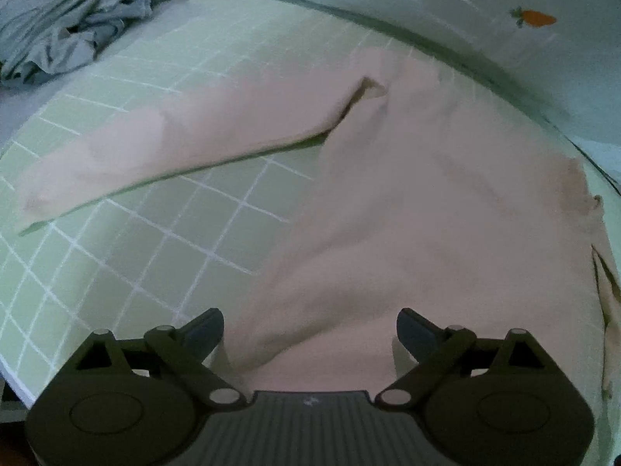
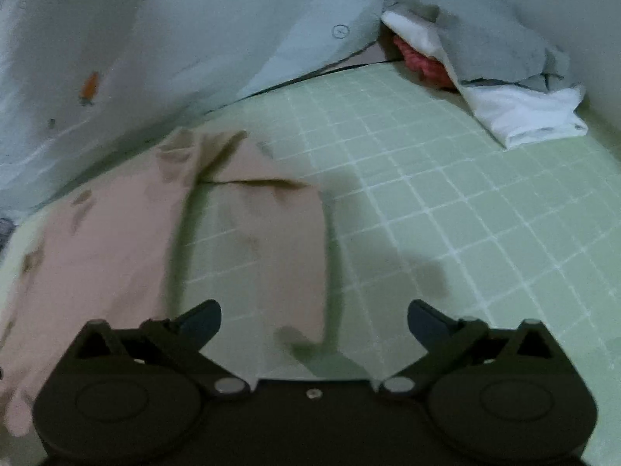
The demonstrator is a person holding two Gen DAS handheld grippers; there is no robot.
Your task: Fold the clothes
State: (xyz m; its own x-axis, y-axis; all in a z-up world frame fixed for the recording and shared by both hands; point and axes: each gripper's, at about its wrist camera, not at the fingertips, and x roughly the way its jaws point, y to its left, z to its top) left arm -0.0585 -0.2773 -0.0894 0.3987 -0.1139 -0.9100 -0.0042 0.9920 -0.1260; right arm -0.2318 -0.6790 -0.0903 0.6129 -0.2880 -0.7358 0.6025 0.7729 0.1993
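The folding is judged to be at an early stage: the pink garment [image 1: 407, 202] is spread flat on the green checked sheet [image 1: 128, 202], with one long part [image 1: 163, 143] laid out to the side and no fold seen yet. The left gripper [image 1: 309, 324] and right gripper [image 2: 314, 316] are held wide apart, nothing between the fingers

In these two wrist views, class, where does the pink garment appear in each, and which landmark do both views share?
Left wrist: the pink garment fills centre and right, with one long part reaching left.
Right wrist: it lies at left and centre.
Shared landmark: the orange carrot print on the pale fabric behind.
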